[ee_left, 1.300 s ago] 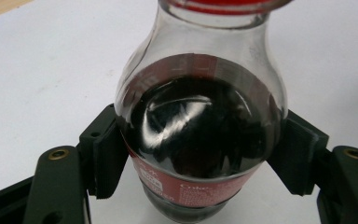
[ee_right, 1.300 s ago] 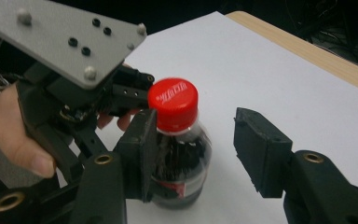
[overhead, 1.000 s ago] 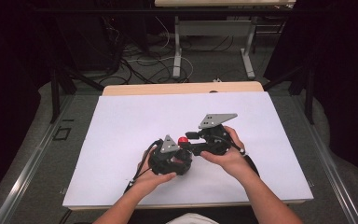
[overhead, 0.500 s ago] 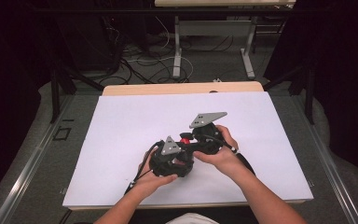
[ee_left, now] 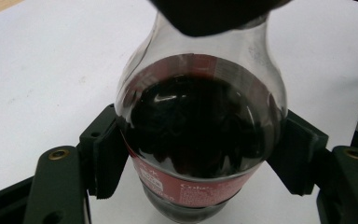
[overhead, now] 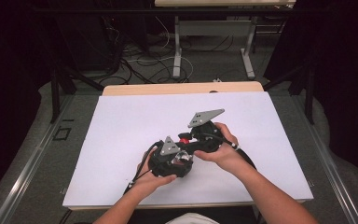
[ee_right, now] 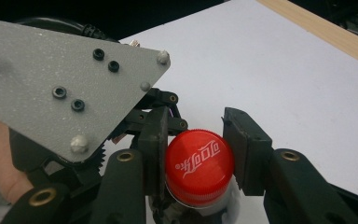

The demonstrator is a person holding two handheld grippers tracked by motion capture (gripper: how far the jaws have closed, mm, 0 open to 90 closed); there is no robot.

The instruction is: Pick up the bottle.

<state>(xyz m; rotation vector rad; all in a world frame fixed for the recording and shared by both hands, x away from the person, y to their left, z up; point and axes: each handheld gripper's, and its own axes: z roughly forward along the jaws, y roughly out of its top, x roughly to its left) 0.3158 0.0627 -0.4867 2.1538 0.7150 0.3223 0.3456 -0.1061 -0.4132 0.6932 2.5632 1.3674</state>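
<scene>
A small cola bottle (ee_left: 200, 135) with dark drink and a red label stands on the white table sheet (overhead: 121, 140). My left gripper (ee_left: 204, 154) is shut on its belly, one black pad pressing each side. The bottle's red cap (ee_right: 199, 168) sits between the pads of my right gripper (ee_right: 200, 154), which is shut on it from above. In the high view the left gripper (overhead: 170, 161) and the right gripper (overhead: 200, 137) meet near the table's front middle, with the cap (overhead: 184, 139) showing red between them. The left gripper's grey plate (ee_right: 60, 84) is close beside the cap.
The white sheet covers the table, with a wooden edge (overhead: 182, 87) along the far side. Both forearms come in from the front edge. Beyond the table, cables (overhead: 158, 60) lie on the floor around a metal table leg (overhead: 177, 46).
My right gripper has shifted a little to the left, closer over the cap and the left gripper. The left gripper and the bottle have stayed where they were.
</scene>
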